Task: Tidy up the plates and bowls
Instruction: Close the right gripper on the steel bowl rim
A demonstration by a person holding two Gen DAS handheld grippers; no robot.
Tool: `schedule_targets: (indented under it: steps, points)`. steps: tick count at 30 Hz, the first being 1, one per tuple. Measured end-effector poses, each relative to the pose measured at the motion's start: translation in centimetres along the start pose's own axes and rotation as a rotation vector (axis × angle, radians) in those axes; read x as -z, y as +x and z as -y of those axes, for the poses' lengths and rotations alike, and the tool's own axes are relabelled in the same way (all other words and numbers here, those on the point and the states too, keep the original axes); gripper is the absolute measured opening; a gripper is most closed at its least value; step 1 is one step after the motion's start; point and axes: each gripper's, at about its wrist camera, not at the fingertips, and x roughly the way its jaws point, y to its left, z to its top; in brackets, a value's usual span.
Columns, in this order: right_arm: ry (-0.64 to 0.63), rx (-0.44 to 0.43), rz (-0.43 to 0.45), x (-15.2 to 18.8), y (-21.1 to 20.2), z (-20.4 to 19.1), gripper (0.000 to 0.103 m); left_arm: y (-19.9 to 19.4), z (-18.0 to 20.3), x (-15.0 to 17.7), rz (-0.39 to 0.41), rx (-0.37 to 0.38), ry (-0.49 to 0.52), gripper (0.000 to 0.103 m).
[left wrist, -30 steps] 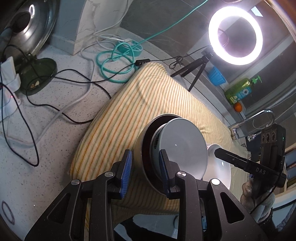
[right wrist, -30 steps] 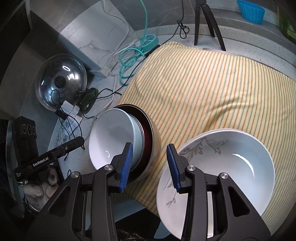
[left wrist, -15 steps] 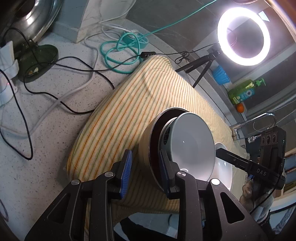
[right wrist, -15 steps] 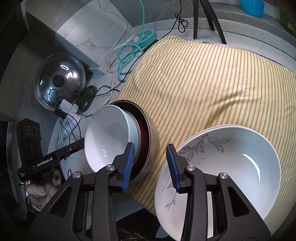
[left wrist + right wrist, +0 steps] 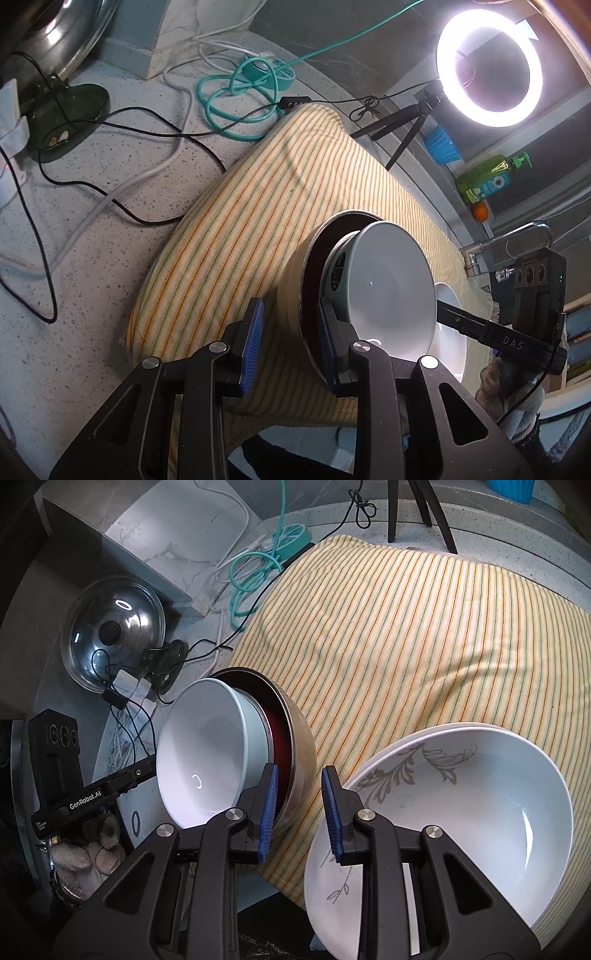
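Position of items: a yellow striped cloth (image 5: 406, 627) covers the speckled worktop (image 5: 92, 258). Near the front edge of the cloth a steel bowl (image 5: 301, 746) with a dark red inside stands tilted, its mouth turned toward the left side. A pale white bowl (image 5: 199, 753) is nested inside it and sticks out past its rim. Just beside this pair, to the right, sits a white bowl with a grey leaf pattern (image 5: 461, 812), stacked in a second white dish of which only the rim shows.

Left tool (image 5: 290, 347): set narrow, straddling the near rim of the steel bowl. One pad is inside, between the steel wall and the pale bowl; the other is outside the wall. Whether the pads actually press on the wall cannot be told.

Right tool (image 5: 301, 810): jaws closing. Between them show the striped cloth and a bit of the steel bowl's outer wall (one finger overlaps the steel bowl, the other the leaf-pattern bowl's rim); no pad is seen pressing on either.

Surroundings: a lit ring light (image 5: 487, 70) on a small tripod, a coiled teal cable (image 5: 236, 99), a glass pot lid (image 5: 114, 631).
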Motion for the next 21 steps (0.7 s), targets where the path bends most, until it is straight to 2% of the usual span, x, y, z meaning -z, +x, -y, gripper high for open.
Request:
schedule_targets:
  steps: [15, 21]
  points:
    - [-0.017, -0.003, -0.002, -0.3, 0.3, -0.4, 0.018, 0.8, 0.3, -0.4, -0.018, -0.049, 0.06, 0.021]
    - [-0.024, -0.001, -0.002, -0.4, 0.3, -0.6, 0.016, 1.4, 0.7, -0.5, -0.028, -0.039, 0.068, 0.011]
